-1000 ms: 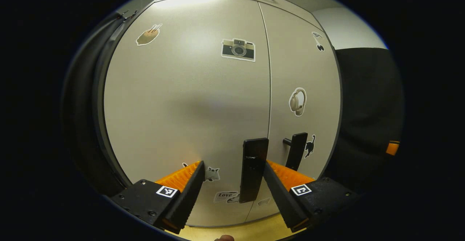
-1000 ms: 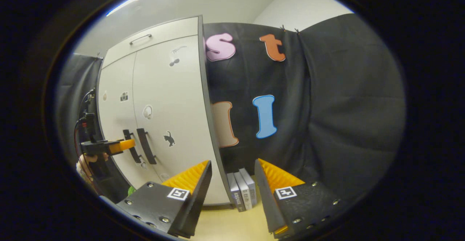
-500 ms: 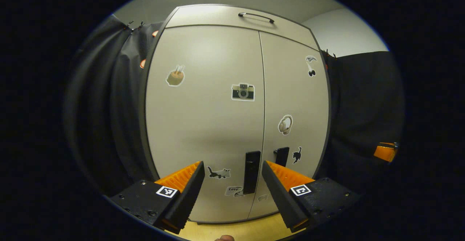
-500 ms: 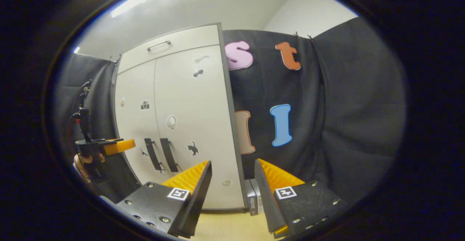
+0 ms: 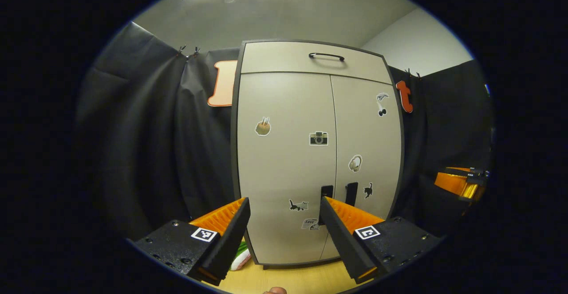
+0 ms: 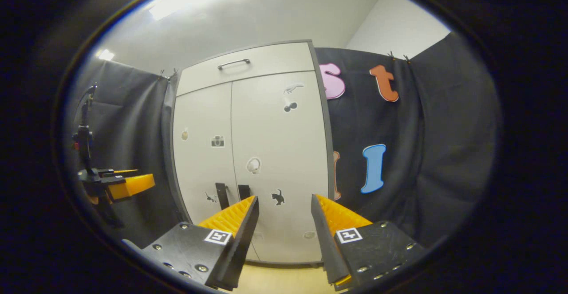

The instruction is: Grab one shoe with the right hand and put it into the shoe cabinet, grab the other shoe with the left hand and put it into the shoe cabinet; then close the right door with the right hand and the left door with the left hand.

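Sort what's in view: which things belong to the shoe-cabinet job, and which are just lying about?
Job:
cabinet, both doors shut
left door
right door
door handles
left gripper, open
right gripper, open

Lying about:
stickers
drawer
green-and-white thing at the cabinet's foot

Both tongs held level with fingers spread and empty: left tongs [image 5: 284, 227], right tongs [image 6: 282, 223] (side by side, well apart).

surface: pale wooden floor [image 5: 301, 280] | on it: shoe cabinet [image 5: 288, 161] standing upright, both doors closed | beside cabinet's lower left corner: white and green object [image 5: 239, 260] on the floor, partly hidden, kind unclear | right gripper view: same floor strip below cabinet
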Tool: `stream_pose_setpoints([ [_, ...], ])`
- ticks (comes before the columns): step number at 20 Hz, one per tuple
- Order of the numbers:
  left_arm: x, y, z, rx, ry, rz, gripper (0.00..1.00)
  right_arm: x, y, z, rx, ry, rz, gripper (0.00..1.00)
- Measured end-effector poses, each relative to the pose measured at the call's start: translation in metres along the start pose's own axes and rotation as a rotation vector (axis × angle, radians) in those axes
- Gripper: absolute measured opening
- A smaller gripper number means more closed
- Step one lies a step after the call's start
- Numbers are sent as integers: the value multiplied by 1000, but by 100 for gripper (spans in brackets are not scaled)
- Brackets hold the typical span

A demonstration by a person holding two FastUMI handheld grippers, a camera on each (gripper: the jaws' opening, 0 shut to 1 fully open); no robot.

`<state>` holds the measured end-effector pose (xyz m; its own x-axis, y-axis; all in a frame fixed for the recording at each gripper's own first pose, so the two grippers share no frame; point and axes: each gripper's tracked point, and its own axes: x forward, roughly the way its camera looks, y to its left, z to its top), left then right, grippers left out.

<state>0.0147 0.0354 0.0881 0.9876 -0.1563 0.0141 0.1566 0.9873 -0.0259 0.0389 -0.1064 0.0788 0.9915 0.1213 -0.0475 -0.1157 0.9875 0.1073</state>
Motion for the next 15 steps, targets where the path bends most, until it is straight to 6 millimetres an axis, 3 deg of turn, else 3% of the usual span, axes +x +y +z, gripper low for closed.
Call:
stream_pose_setpoints([
  [6, -27, 11, 3, 2, -6, 43, 97, -4, 29, 0, -18, -4, 49, 71],
  [15, -37, 9, 0, 6, 3, 29, 97, -14, 35, 6, -17, -20, 53, 71],
])
